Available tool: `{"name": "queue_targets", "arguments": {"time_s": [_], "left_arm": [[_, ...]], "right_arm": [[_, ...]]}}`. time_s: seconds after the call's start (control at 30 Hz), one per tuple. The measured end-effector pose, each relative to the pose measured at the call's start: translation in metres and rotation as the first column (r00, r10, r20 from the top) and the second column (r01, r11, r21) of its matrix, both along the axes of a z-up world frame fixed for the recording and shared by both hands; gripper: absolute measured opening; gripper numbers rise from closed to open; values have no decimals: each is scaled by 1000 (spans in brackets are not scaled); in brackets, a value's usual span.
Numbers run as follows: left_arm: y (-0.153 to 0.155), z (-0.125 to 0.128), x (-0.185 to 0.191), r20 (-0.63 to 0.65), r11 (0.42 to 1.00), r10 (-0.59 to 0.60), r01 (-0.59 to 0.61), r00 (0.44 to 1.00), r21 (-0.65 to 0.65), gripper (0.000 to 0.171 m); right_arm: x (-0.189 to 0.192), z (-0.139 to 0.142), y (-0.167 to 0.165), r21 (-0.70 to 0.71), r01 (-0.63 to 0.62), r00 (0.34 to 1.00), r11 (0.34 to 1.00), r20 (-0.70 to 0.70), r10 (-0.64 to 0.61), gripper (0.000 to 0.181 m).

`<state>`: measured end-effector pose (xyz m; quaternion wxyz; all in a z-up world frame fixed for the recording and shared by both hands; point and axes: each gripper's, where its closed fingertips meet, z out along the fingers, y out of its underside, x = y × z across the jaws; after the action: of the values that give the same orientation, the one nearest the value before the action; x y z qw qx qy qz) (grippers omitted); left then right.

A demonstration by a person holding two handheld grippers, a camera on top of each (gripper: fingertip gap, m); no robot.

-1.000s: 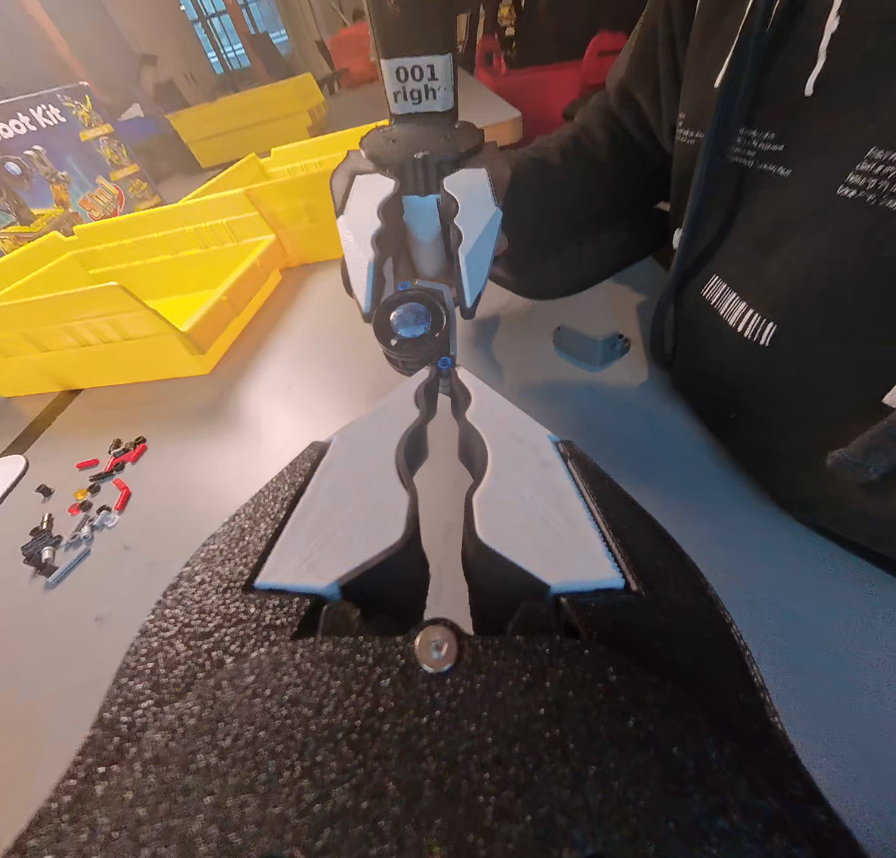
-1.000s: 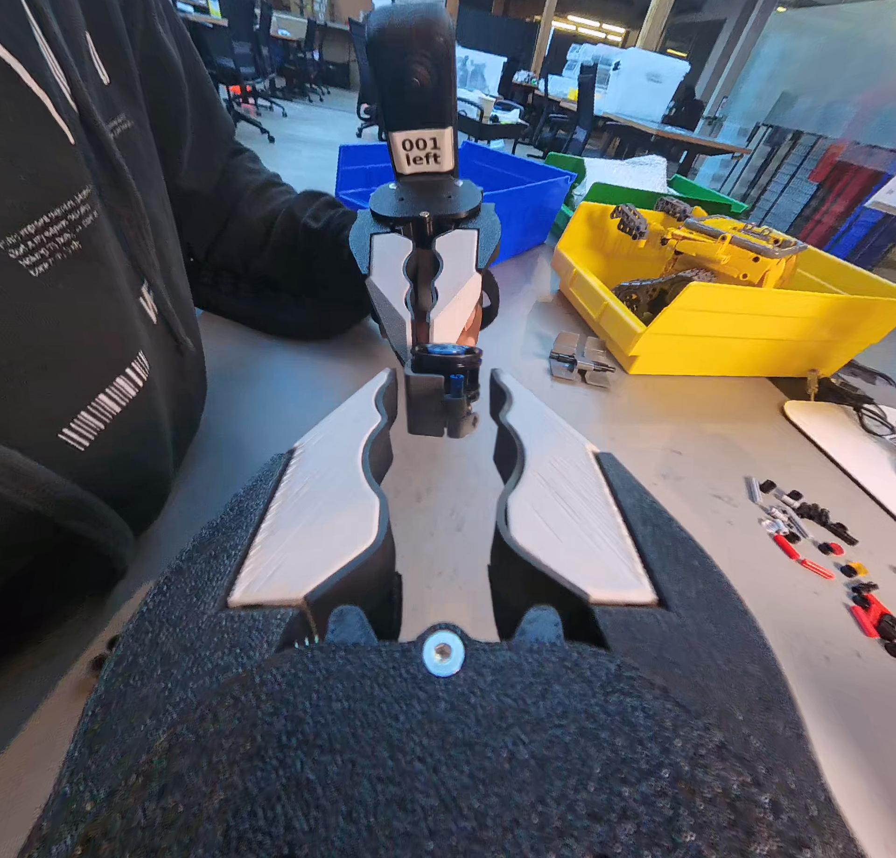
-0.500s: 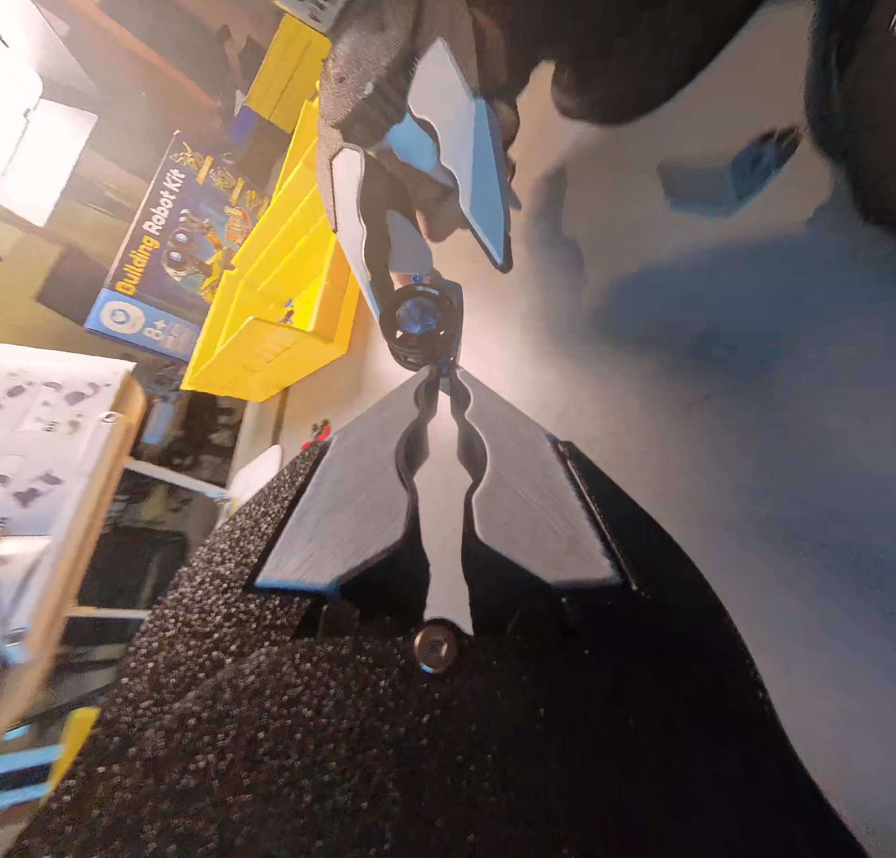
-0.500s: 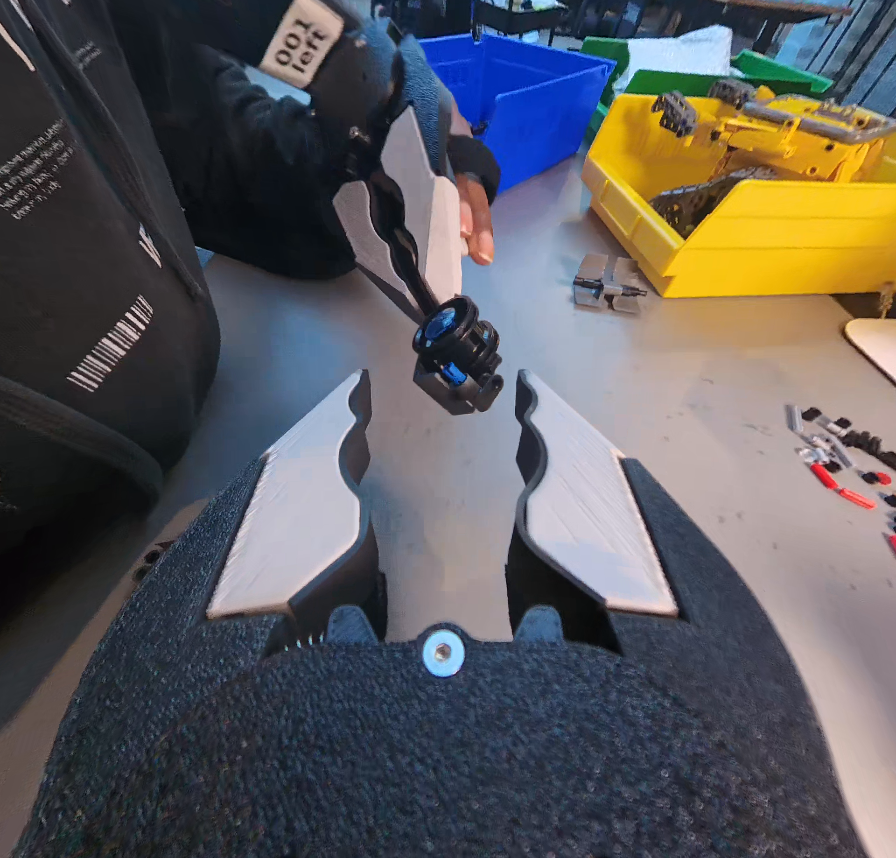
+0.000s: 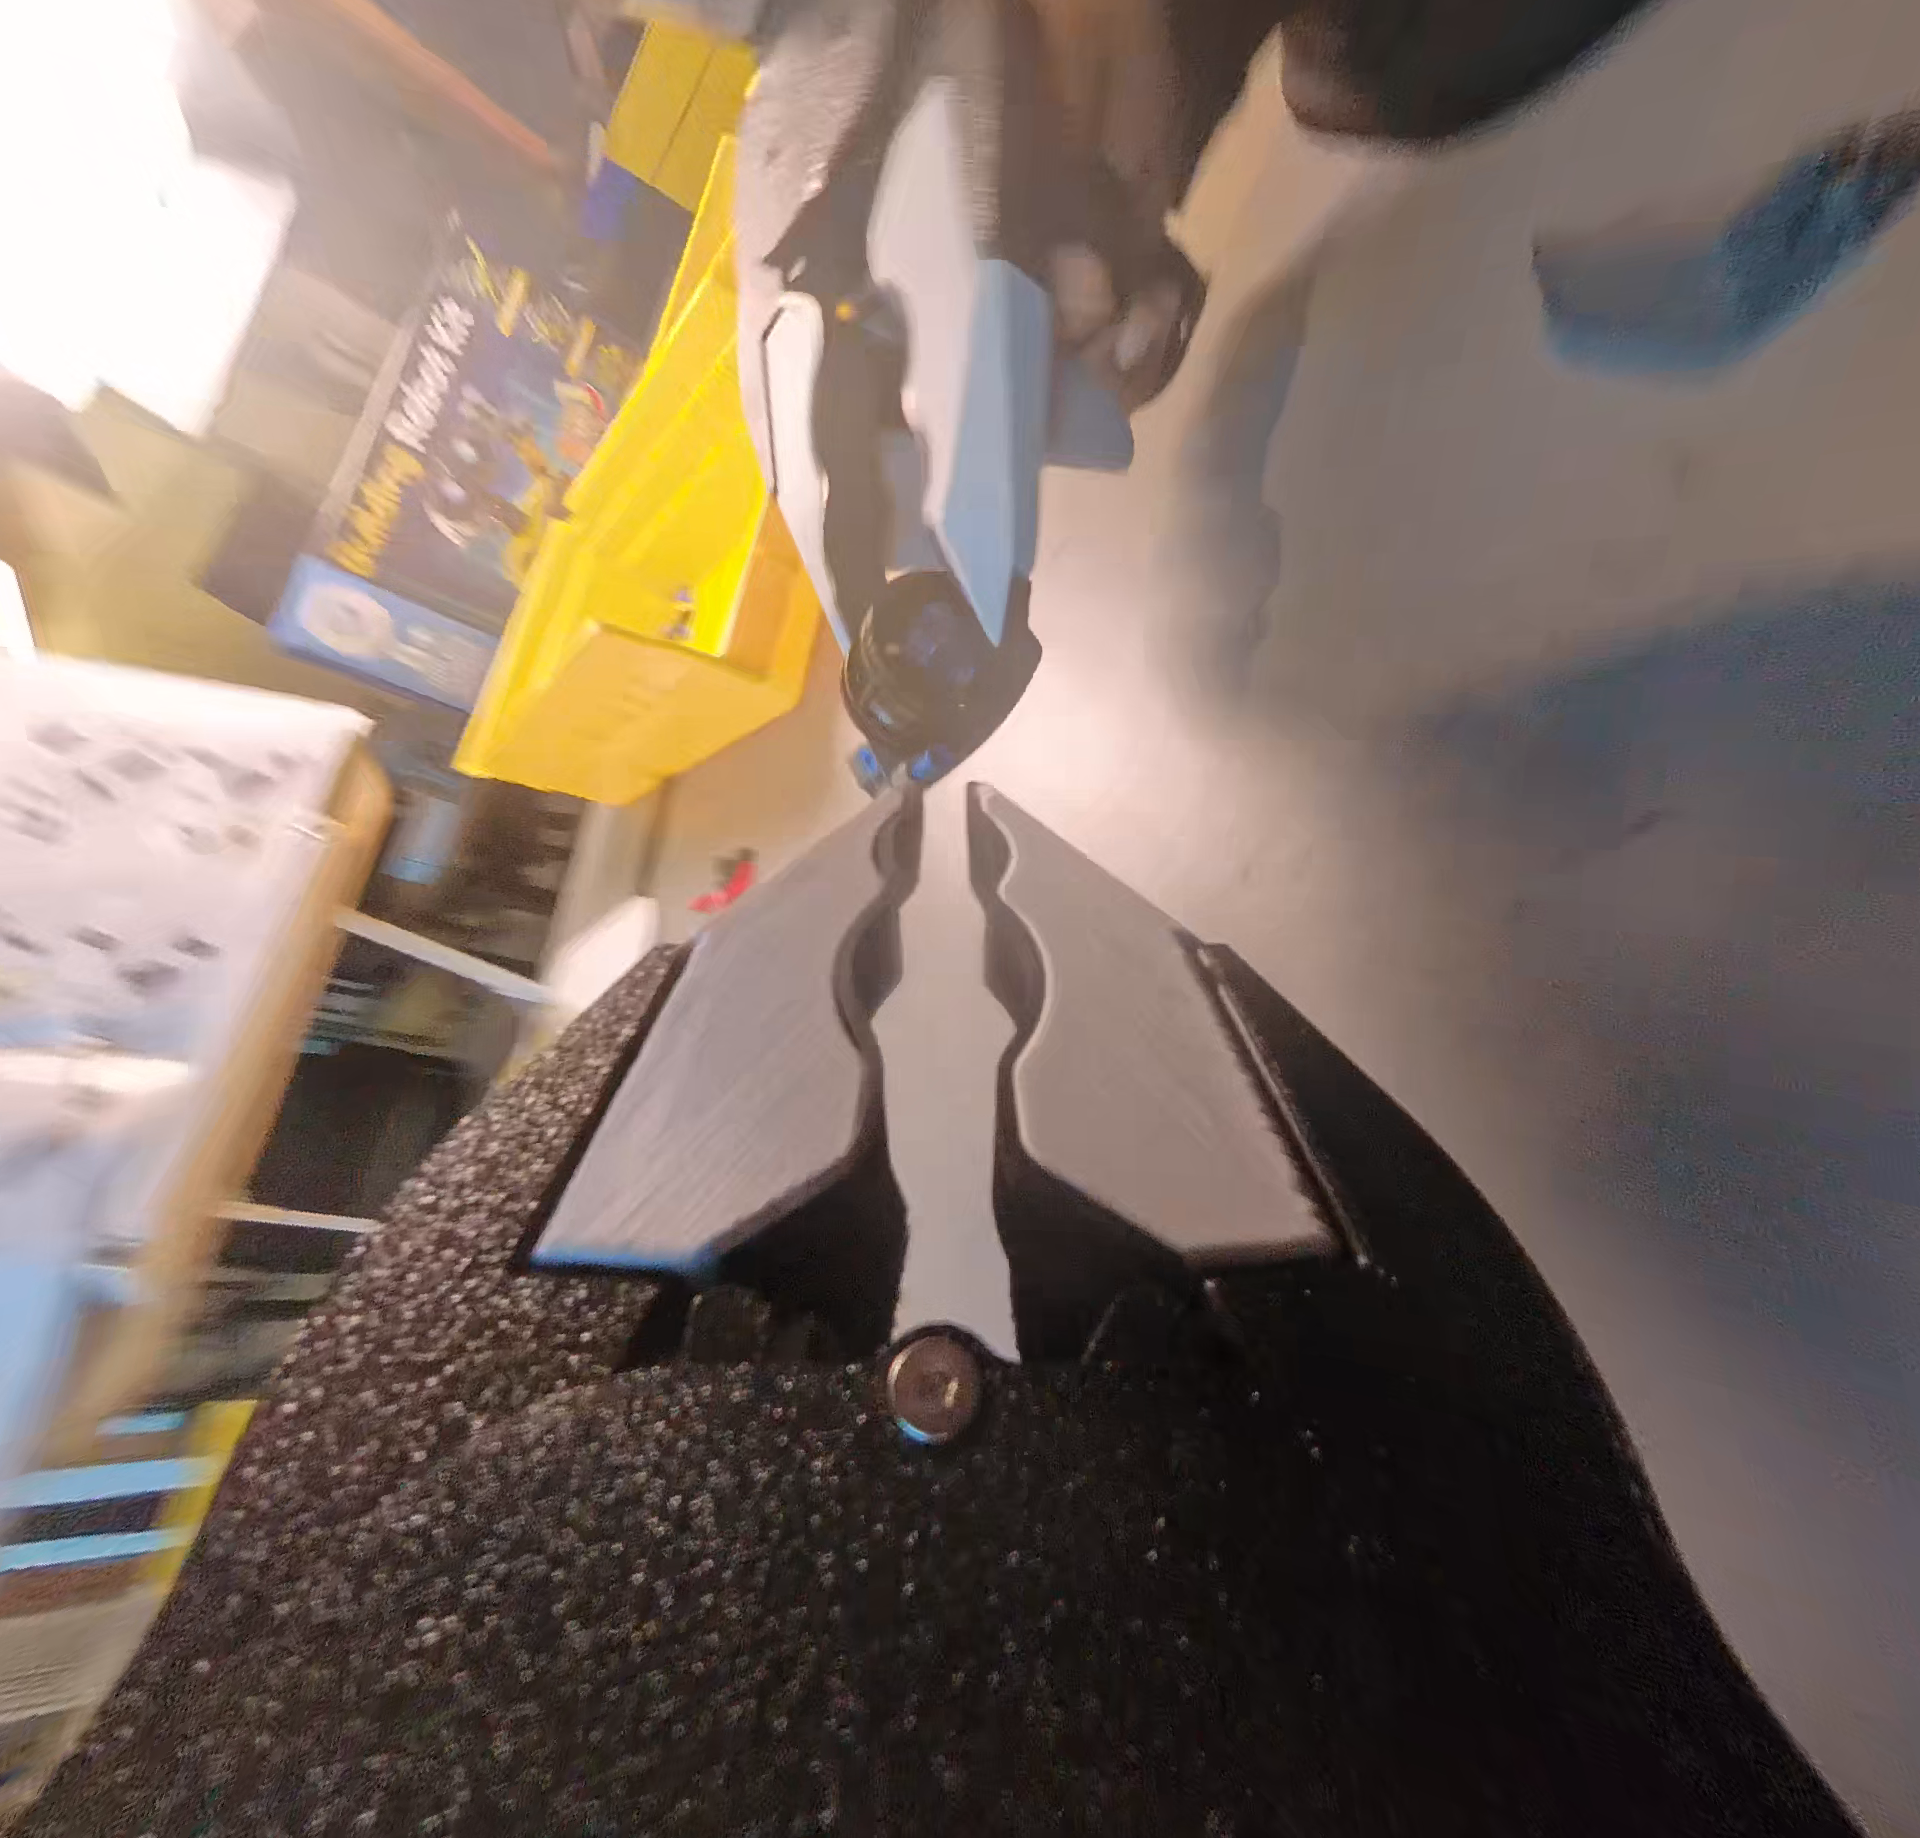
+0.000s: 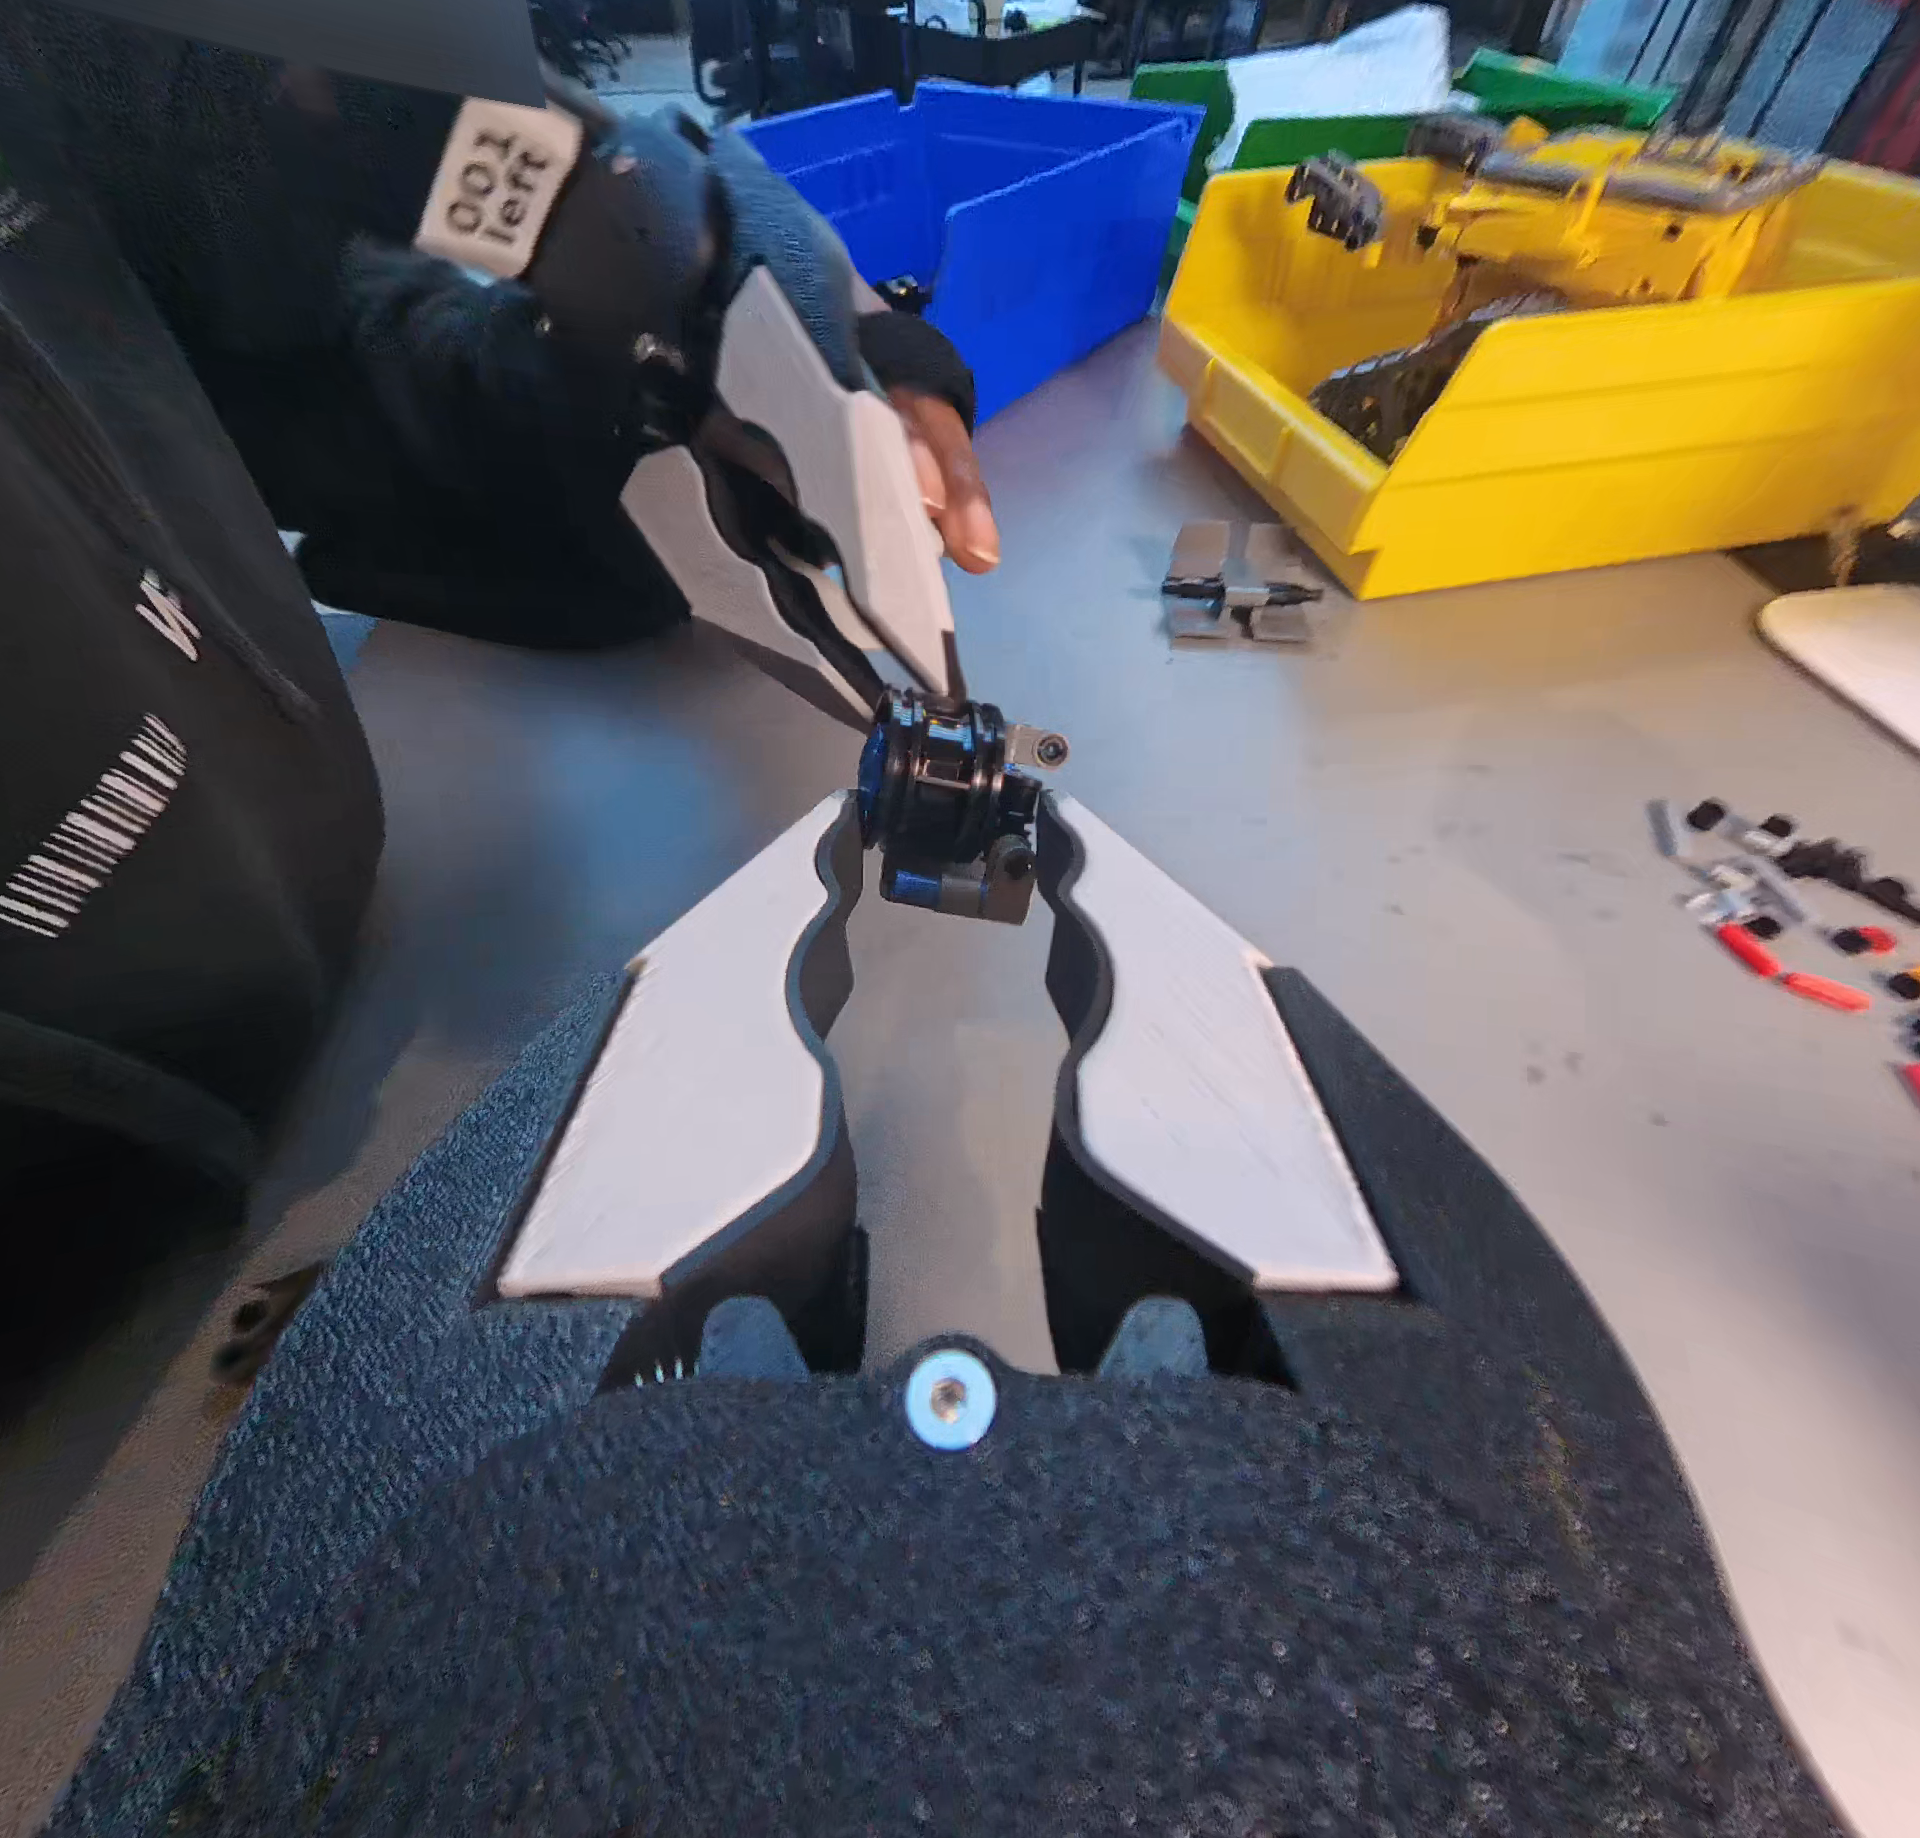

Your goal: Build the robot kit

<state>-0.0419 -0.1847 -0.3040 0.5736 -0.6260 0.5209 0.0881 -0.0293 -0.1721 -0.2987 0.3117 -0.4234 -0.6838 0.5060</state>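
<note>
A small black wheel assembly with blue pins [image 6: 940,780] is held above the grey table [image 6: 1403,853]. My right gripper [image 6: 945,817] is shut on it, one finger on each side. My left gripper [image 6: 920,687] comes in from the upper left, its tips against the top of the assembly. In the blurred left wrist view the left gripper [image 5: 935,796] has its jaws narrowly parted, with table showing between the tips. The assembly [image 5: 935,666] sits just beyond them, clamped by the right gripper [image 5: 930,635].
A yellow bin [image 6: 1558,458] holding a yellow tracked model [image 6: 1558,209] and a blue bin [image 6: 987,209] stand at the back. A grey part [image 6: 1236,583] and several small loose pieces [image 6: 1787,905] lie on the table. The person's black-clad body fills the left. More yellow bins [image 5: 644,593] appear in the left wrist view. My left and right fingertips are right by each other.
My right gripper has closed from wide open onto the wheel assembly. My left gripper has tilted over and its jaws have parted slightly at the tips.
</note>
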Motion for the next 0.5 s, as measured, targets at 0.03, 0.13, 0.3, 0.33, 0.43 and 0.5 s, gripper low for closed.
{"name": "queue_targets", "arguments": {"time_s": [0.03, 0.13, 0.3, 0.33, 0.43, 0.5], "left_arm": [[1, 3, -3, 147, 997, 8, 4, 989, -81, 13], [2, 28, -7, 617, 943, 70, 149, 784, -296, 28], [11, 72, -5, 957, 810, 221, 510, 189, -288, 42], [12, 75, 0, 962, 796, 229, 541, 145, -271, 45], [15, 84, 14, 970, 795, 206, 556, 131, -244, 45], [18, 86, 8, 971, 829, 186, 506, 151, -237, 37]], "right_arm": [[0, 4, 3, 37, 13, 999, 999, -40, -11, 33], [-1, 28, 9, 76, 74, 976, 994, -209, -56, 33], [-2, 72, 15, 27, 200, 879, 979, -447, -167, 33], [-4, 76, 14, 7, 213, 865, 977, -466, -185, 33], [-10, 81, 9, -36, 237, 846, 971, -483, -225, 33], [-12, 81, 9, -34, 262, 836, 964, -492, -245, 32]]}}
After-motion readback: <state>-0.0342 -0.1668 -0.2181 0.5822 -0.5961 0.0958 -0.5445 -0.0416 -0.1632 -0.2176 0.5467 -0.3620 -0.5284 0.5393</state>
